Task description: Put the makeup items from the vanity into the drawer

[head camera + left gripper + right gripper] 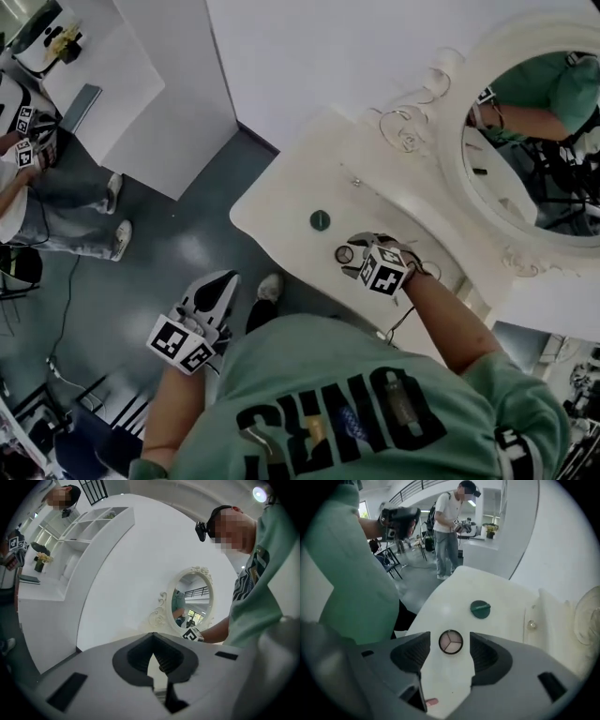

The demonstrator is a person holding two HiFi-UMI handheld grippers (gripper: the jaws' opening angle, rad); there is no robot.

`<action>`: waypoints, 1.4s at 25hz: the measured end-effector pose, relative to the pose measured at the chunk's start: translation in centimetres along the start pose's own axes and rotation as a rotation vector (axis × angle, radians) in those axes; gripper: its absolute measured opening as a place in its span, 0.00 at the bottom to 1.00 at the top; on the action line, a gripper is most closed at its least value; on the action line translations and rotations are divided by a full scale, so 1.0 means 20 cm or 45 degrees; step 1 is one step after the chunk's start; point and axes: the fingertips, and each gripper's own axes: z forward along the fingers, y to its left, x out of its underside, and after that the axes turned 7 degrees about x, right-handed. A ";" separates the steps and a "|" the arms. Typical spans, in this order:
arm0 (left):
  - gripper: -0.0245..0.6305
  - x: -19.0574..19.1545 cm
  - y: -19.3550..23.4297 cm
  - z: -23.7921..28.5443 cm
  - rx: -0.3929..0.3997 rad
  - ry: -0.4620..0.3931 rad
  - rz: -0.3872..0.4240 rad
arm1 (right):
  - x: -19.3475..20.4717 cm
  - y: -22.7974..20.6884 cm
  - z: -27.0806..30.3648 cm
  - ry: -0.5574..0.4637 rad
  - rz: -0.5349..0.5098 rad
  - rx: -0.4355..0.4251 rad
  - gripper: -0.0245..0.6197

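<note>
A round compact [451,642] with three pinkish shades lies flat on the white vanity top [497,597]. My right gripper [450,638] is open, one jaw on each side of the compact and neither touching it. In the head view this gripper [354,251] hovers over the compact [345,254] near the vanity's front edge. A dark green round lid-like item [480,609] [320,220] lies a little farther along the top. My left gripper [217,284] hangs over the floor to the left of the vanity. Its jaws [152,637] meet at the tips with nothing held.
An oval mirror [534,141] in an ornate white frame stands at the back of the vanity, beside a raised drawer front with a small knob [530,625]. Another person [56,197] with grippers sits at far left by a white desk [103,75]. Grey floor surrounds the vanity.
</note>
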 end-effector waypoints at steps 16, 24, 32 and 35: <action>0.05 0.06 0.17 -0.04 -0.015 0.000 -0.059 | 0.08 0.04 0.23 0.156 -0.064 -0.084 0.45; 0.05 0.04 0.14 0.03 0.024 0.017 -0.041 | 0.06 0.03 0.21 0.108 -0.056 -0.064 0.40; 0.05 -0.03 0.01 0.20 0.142 0.044 0.017 | -0.01 -0.05 -0.10 -0.058 0.111 0.053 0.40; 0.05 -0.06 -0.11 0.34 0.242 0.069 0.053 | 0.03 -0.07 -0.29 -0.124 0.192 0.130 0.40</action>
